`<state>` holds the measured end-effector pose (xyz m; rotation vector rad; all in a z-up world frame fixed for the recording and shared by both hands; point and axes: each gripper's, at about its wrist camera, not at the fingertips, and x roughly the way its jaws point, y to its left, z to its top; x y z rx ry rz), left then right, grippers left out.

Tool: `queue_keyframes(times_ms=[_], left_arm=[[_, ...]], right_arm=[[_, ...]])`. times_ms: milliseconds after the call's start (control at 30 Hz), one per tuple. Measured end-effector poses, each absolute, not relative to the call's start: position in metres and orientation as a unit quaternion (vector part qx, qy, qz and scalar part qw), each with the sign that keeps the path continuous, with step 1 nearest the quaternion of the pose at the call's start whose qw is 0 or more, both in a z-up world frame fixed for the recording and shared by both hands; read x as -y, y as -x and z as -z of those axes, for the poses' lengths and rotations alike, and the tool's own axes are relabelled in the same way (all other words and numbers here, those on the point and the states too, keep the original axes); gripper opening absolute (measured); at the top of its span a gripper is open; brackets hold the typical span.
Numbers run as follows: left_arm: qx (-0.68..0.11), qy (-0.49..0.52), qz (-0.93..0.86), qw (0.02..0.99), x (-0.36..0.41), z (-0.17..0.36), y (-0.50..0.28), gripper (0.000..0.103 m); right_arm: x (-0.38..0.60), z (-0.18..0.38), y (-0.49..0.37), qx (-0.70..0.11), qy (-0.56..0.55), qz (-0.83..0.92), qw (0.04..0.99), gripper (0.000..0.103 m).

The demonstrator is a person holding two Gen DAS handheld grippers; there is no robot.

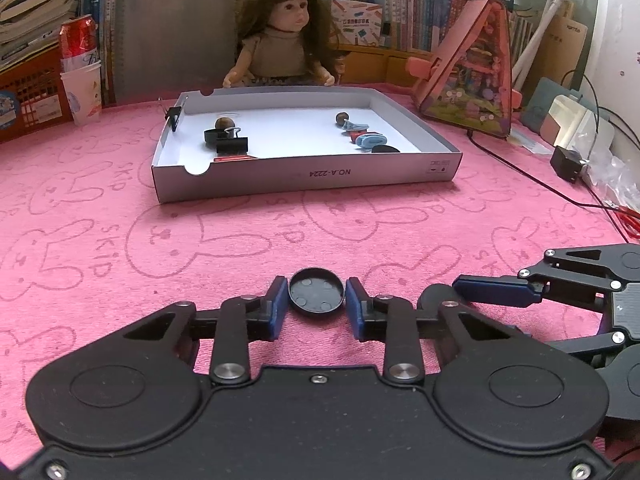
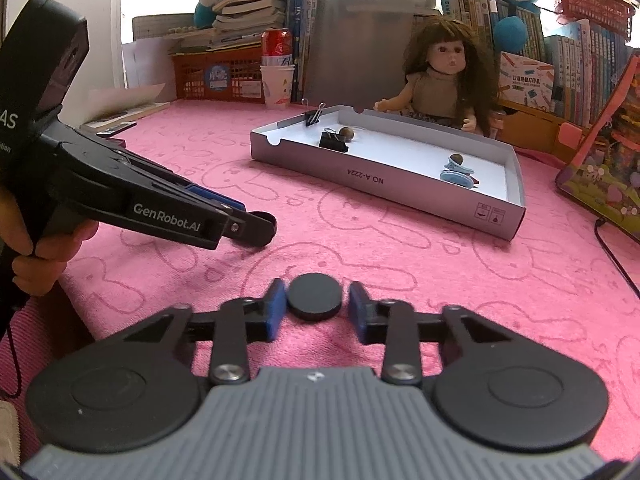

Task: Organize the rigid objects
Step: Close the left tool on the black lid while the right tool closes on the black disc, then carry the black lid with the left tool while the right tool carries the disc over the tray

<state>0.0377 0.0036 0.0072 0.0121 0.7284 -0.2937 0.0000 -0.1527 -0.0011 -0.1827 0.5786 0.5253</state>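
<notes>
A black round cap (image 1: 316, 291), hollow side up, lies on the pink cloth between the fingers of my left gripper (image 1: 316, 297). Both blue pads press on its rim. From the right wrist view the left gripper (image 2: 256, 227) reaches in from the left, low over the cloth. A flat black disc (image 2: 315, 296) lies between the fingers of my right gripper (image 2: 316, 300). The left pad is at its edge and a thin gap shows at the right pad. Farther back, the shallow white box (image 1: 304, 176) holds binder clips (image 1: 232, 145), wooden balls and blue pieces.
A doll (image 1: 282, 40) sits behind the box. A red can (image 1: 78, 38) on a paper cup (image 1: 84, 96) stands at the back left. A pink toy house (image 1: 476, 76), a black cable (image 1: 532, 178) and a small adapter lie at the right. Books line the back.
</notes>
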Motion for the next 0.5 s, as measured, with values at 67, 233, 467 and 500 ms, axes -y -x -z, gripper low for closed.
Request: queue_keyframes(times_ms=[67, 233, 467, 500], left_arm=[[-0.356, -0.006, 0.142, 0.924, -0.0036, -0.0074, -0.0382, 0.029], [-0.358, -0.002, 0.140, 0.923, -0.0037, -0.0080, -0.0392, 0.029], [-0.359, 0.002, 0.133, 0.924, -0.0048, -0.0096, -0.0439, 0.029], [-0.359, 0.003, 0.132, 0.924, -0.0052, -0.0100, -0.0443, 0.029]], right_arm=[[0.1524, 0.0005, -0.0004, -0.282, 0.089, -0.256, 0.921, 0.037], [0.1528, -0.0009, -0.0006, -0.281, 0.085, -0.252, 0.922, 0.037], [0.1547, -0.0051, -0.0070, -0.279, 0.079, -0.238, 0.927, 0.037], [0.1549, -0.0056, -0.0078, -0.279, 0.078, -0.237, 0.927, 0.037]])
